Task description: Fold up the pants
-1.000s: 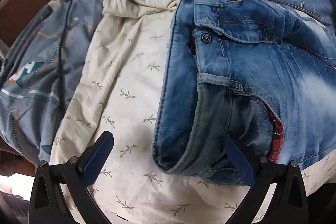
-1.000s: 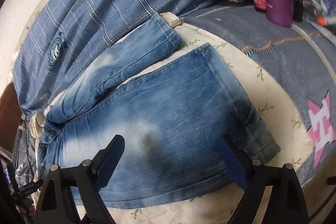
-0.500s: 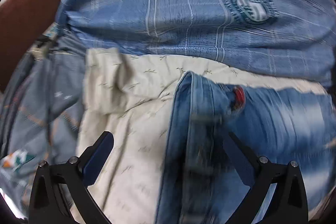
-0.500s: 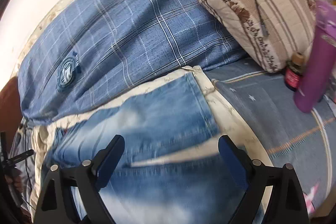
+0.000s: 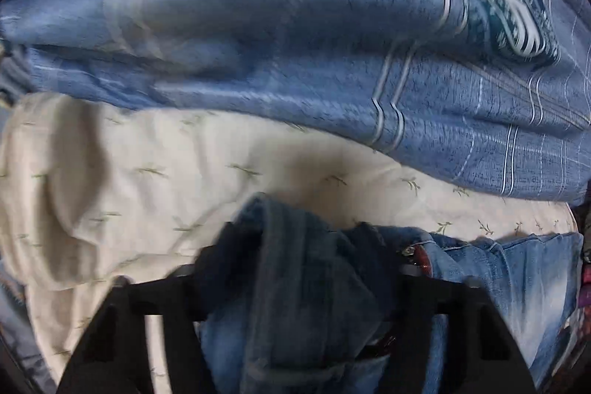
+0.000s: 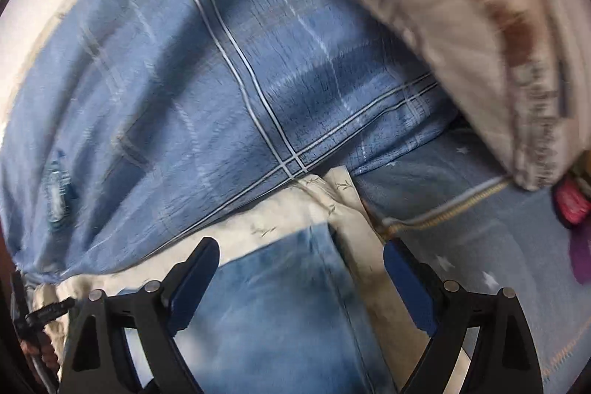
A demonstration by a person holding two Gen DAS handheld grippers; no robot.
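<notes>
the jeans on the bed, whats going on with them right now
A person is folding a pair of faded blue jeans laid out on a cream leaf-print sheet, with a two-finger tool in each hand. The left tool has just been closing, and a bunched fold of the denim at the waistband end is pinched between its fingers. The right tool hangs open above a leg end near the hem, holding nothing. A blue plaid quilt lies just beyond the jeans.

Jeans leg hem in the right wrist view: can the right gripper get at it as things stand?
Probably yes. The right gripper stands open just above the jeans, the hem edge lying between its fingers on the cream sheet, nothing covering it. The beige pillow sits well clear.
</notes>
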